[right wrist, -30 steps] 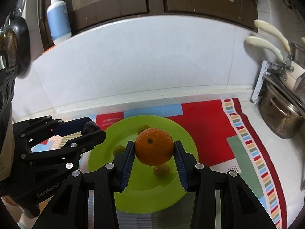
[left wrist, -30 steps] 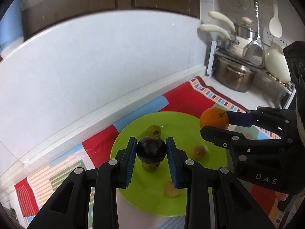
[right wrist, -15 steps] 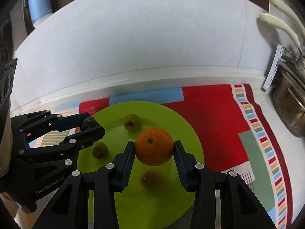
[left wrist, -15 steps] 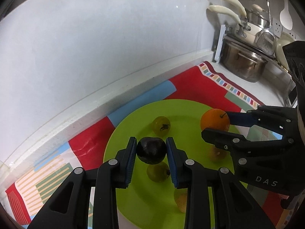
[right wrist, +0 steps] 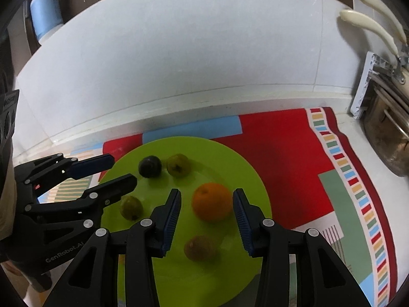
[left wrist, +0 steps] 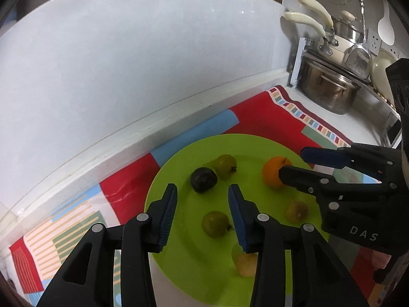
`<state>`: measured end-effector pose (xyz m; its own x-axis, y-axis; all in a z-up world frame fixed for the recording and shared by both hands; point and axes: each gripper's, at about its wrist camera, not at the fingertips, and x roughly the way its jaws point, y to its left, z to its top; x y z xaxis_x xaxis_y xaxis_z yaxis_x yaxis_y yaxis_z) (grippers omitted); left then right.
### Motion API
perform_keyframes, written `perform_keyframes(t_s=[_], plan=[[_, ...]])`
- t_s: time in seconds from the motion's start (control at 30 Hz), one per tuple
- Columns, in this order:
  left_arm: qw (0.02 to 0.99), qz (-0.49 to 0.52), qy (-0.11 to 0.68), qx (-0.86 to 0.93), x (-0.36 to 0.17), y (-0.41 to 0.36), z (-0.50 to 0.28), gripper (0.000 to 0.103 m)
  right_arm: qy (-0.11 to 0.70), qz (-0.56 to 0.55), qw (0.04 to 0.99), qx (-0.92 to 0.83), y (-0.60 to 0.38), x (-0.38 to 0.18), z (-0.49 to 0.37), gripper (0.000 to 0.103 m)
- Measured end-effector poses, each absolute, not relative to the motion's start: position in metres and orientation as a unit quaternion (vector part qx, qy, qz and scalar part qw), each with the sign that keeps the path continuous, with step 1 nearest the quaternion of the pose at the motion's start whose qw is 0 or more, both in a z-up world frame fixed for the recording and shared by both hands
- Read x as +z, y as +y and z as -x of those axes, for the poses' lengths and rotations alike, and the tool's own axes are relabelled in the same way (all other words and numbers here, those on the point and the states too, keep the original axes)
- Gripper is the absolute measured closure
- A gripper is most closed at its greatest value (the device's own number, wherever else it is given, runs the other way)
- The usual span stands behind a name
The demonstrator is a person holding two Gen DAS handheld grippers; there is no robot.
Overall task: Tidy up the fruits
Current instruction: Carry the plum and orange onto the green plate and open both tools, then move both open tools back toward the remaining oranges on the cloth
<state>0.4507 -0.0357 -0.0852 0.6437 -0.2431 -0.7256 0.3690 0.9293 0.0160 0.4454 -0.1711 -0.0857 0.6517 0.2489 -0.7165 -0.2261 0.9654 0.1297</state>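
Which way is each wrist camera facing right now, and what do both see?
Left wrist: on the left gripper, looking down along its fingers at the plate; its jaws have just been opening, nothing between them, plum past the tips; right gripper enters at right.
Right wrist: on the right gripper, looking down at the plate; left gripper enters at left.
Shared: plate, plum, orange, both grippers, pot.

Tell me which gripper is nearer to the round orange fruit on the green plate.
Right. The right gripper has the round orange fruit between its open jaws, apart from both. The left gripper is over by the dark plum.
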Motion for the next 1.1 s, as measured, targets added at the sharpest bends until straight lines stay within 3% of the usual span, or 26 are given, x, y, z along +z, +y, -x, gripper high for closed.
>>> perform_keyframes(t_s=[0.63,1.1], plan=[[0.926,-0.082,0.317,-0.189,-0.012,-0.029,-0.354,0.055,0.342,-0.025,0.929,0.136,-0.172,-0.023,-0.348,0.060],[0.931,-0.092,0.297,-0.189,0.004,-0.015,-0.281,0.046,0.339,-0.032,0.932,0.122,-0.169,-0.011,-0.277,0.060]])
